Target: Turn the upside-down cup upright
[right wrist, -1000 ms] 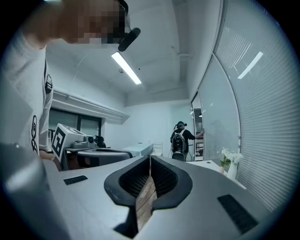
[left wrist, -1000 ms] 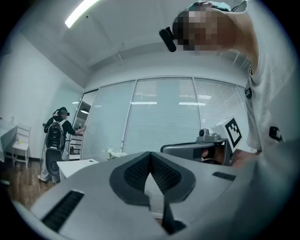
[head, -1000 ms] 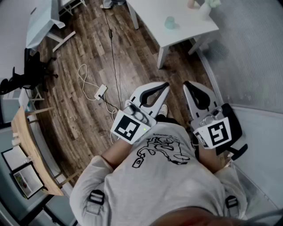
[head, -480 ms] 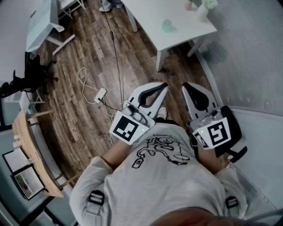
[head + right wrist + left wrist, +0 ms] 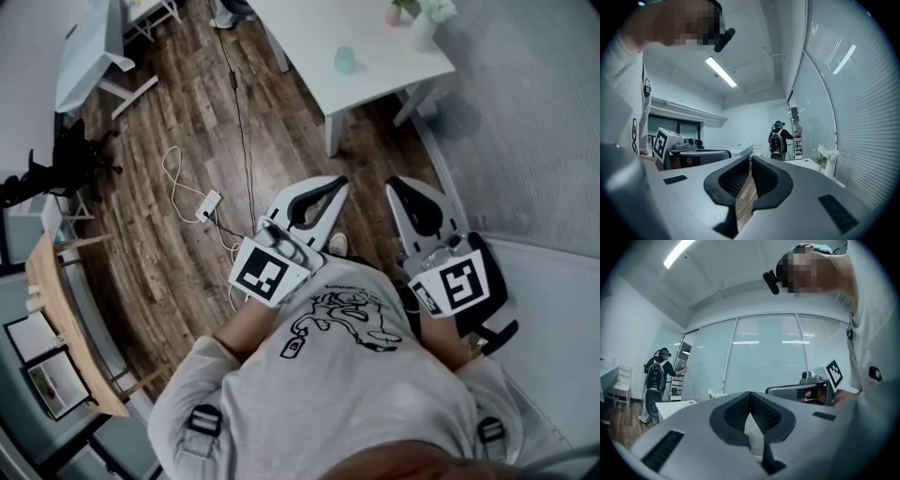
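**Green cup on the white table drawn nearer; both grippers closed and empty**

Head view: the pale green cup (image 5: 345, 60) is seen on the white table (image 5: 309, 28) near the top of the picture, well apart from both grippers. Whether it stands mouth-down cannot be told at this size. Compared with a second ago, table and cup are placed lower and further left in the picture. A vase of flowers (image 5: 424, 26) at the table's right end is now shown more fully. The left gripper (image 5: 339, 179) and the right gripper (image 5: 394, 183) are held side by side over the wooden floor (image 5: 187, 122), as before, with the left one shifted slightly leftward. A cable (image 5: 178, 173) and a power strip (image 5: 210, 200) are seen on the boards to their left.

Left gripper view: the jaws are seen pressed together, with nothing held between them. The right gripper's marker cube (image 5: 833, 373) is visible to the right. A person with a backpack (image 5: 655, 380) is seen at the far left.

Right gripper view: the jaws are likewise closed tip to tip and empty, and floorboards are glimpsed through the gap below the pads. The vase is seen on the table at the right.
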Demonstrator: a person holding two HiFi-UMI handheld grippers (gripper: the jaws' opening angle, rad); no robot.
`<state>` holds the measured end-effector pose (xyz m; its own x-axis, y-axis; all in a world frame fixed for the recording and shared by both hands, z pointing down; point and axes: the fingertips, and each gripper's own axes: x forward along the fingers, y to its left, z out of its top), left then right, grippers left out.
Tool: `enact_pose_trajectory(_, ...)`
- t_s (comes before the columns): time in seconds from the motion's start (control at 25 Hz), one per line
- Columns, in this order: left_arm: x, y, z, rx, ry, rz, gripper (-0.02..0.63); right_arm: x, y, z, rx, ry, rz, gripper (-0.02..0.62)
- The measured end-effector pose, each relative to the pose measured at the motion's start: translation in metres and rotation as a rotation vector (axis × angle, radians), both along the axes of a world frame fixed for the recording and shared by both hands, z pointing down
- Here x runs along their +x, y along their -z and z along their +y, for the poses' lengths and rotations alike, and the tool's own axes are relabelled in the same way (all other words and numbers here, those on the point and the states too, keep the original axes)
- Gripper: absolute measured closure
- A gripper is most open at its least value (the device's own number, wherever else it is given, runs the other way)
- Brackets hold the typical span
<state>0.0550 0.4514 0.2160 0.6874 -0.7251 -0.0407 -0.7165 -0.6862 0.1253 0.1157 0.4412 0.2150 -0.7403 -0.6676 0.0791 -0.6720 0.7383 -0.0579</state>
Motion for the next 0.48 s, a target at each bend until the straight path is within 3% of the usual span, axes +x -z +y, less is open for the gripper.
enact_pose_trajectory(0.48,0.001,-0.008,-0.031,-0.002,-0.003,0.0,0.603,-0.003,-0.006,-0.026,-0.004,0.016,-0.016,0.552)
